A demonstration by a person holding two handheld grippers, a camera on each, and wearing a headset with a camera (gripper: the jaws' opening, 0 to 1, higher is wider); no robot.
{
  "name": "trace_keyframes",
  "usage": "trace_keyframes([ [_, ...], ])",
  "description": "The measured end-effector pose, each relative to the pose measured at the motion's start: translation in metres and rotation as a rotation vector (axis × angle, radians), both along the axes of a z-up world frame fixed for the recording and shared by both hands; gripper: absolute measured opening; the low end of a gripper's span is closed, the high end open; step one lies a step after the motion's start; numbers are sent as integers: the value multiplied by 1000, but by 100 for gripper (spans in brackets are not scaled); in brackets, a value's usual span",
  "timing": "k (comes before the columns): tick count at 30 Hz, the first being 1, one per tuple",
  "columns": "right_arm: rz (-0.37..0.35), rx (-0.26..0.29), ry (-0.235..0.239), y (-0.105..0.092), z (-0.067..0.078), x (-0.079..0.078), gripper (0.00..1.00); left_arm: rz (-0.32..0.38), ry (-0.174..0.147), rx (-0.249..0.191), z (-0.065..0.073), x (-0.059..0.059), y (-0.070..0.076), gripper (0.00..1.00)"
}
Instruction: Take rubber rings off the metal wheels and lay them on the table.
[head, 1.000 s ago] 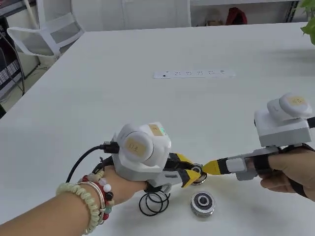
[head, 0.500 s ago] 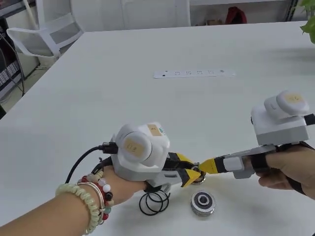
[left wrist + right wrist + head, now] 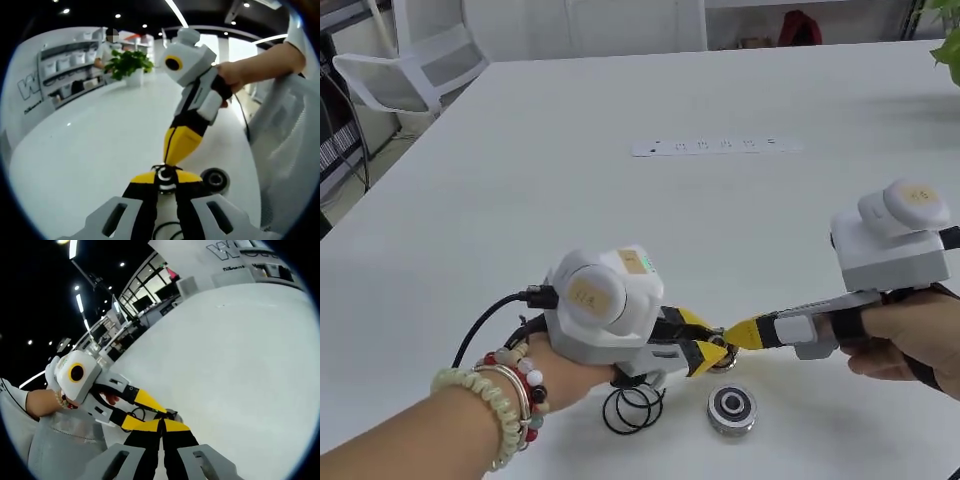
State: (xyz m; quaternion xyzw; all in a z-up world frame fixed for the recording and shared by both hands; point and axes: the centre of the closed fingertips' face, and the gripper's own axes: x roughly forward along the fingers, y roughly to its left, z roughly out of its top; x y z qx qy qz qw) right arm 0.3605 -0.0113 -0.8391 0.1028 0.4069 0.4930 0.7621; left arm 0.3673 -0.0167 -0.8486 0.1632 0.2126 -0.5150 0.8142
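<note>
Metal wheel is clamped in the left gripper near the worktop's front edge; the right gripper is pinched shut on what seems to be its rubber ring. Peeling is in hand: next, pull that ring clear and lay it beside the loose rings

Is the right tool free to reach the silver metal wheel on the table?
Not yet, likely: right tool pinches the black rubber ring on the left tool's clamped metal wheel. The silver metal wheel lies uncovered.

Only a large W can be read, opening the wall sign; its other letters are too blurred.
</note>
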Motion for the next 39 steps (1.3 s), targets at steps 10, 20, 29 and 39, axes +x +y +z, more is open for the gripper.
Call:
trace_keyframes([
  [10, 24, 24, -11, 4, 4, -3, 0, -3, -3, 5, 0, 0, 0, 13],
  [20, 18, 25, -14, 1, 5, -1, 0, 9, -8, 8, 0, 1, -1, 13],
  [29, 45, -94, -98, -2, -2, 2, 0, 29, 35, 18, 0, 2, -2, 14],
  [39, 14, -94, -114, -7, 3, 8, 0, 4, 40, -9, 24, -3, 2, 16],
])
